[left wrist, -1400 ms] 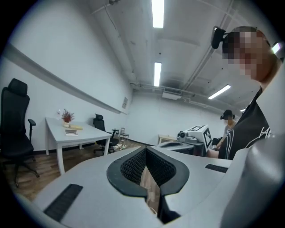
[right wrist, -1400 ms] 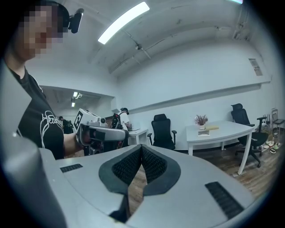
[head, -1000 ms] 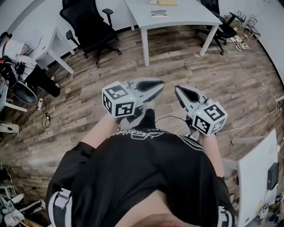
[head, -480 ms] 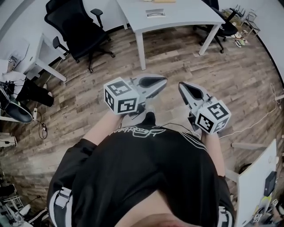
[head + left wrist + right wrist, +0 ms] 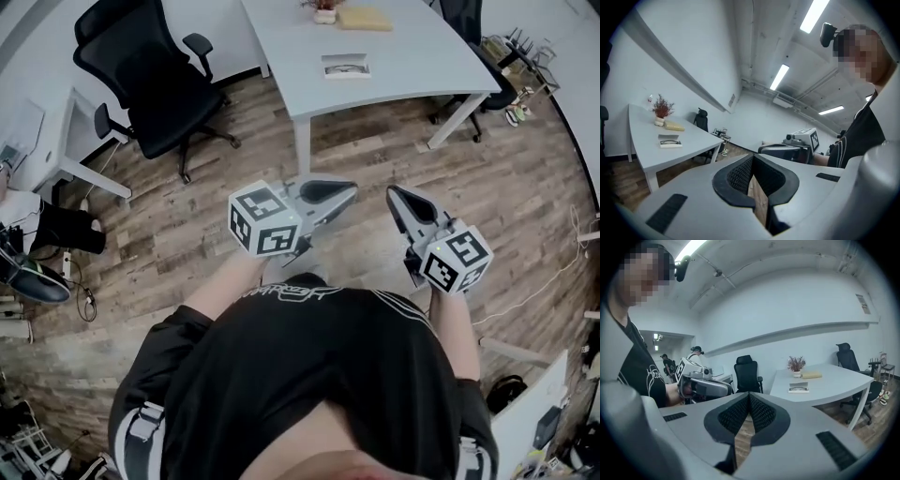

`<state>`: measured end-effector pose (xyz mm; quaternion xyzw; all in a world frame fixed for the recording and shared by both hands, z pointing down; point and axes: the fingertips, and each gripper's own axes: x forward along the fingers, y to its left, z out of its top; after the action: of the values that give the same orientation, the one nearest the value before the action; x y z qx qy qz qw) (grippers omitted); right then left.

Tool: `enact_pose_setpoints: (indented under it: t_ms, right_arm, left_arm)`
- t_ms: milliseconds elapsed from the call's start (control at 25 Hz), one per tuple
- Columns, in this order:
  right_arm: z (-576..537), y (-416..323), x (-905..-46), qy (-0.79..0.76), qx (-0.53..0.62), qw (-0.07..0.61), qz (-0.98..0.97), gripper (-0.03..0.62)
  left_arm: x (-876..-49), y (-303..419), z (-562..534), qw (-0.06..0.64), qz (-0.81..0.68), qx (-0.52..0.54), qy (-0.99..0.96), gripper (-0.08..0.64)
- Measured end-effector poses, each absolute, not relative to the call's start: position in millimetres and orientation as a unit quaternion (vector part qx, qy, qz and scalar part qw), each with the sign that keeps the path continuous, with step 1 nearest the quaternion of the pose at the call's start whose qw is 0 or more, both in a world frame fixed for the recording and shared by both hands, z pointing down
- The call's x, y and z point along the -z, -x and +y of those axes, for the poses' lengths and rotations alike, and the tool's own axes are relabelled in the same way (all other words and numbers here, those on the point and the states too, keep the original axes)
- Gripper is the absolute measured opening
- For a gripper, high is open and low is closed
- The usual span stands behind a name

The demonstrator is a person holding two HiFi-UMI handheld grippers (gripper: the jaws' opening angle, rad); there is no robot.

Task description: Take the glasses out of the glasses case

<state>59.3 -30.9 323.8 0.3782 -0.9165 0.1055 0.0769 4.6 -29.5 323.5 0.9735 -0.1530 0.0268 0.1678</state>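
Note:
A flat white case with dark-framed glasses lying on it point(image 5: 346, 66) sits on the white table point(image 5: 412, 66), far ahead of both grippers. The left gripper view has it at the left point(image 5: 670, 140); the right gripper view has it at the right point(image 5: 798, 387). A tan oblong case point(image 5: 365, 17) and a small potted plant point(image 5: 324, 11) stand behind it. My left gripper point(image 5: 352, 190) and right gripper point(image 5: 391, 192) are held side by side over the wooden floor, short of the table. Both are shut and empty, as seen on the left gripper point(image 5: 753, 157) and the right gripper point(image 5: 749, 394).
A black office chair point(image 5: 141, 70) stands left of the table, with a second white desk point(image 5: 56, 150) beyond it. Another chair point(image 5: 473, 23) is at the table's far right. Cables and bags lie on the floor at the left point(image 5: 37, 272). Two people stand in the background point(image 5: 696, 352).
The table and the case on it have come closer and lower in the head view as the person walks toward them. Both grippers stay shut in front of the body.

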Motion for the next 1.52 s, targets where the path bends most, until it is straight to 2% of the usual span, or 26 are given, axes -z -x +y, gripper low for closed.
enact_pose_setpoints:
  t_ms: [240, 640, 1200, 1520]
  right_arm:
    - [-110, -41, -327, -0.374, -0.115, 0.096, -0.915, 0.009]
    - [-134, -13, -325, -0.334, -0.11, 0.122, -0.928, 0.009]
    - [-199, -8, -328, -0.286, -0.103, 0.105, -0.947, 0.009]
    - [-264, -18, -337, -0.264, -0.118, 0.106, -0.951, 0.009]
  left_arm:
    - [-335, 19, -107, 0.189, -0.174, -0.034, -0.966, 0.008]
    - [-324, 28, -136, 0.185, -0.183, -0.04, -0.965, 0.008]
    - [-323, 34, -196, 0.164, -0.24, -0.051, -0.956, 0.008]
    - [-338, 19, -257, 0.185, -0.25, -0.054, -0.949, 0.008]
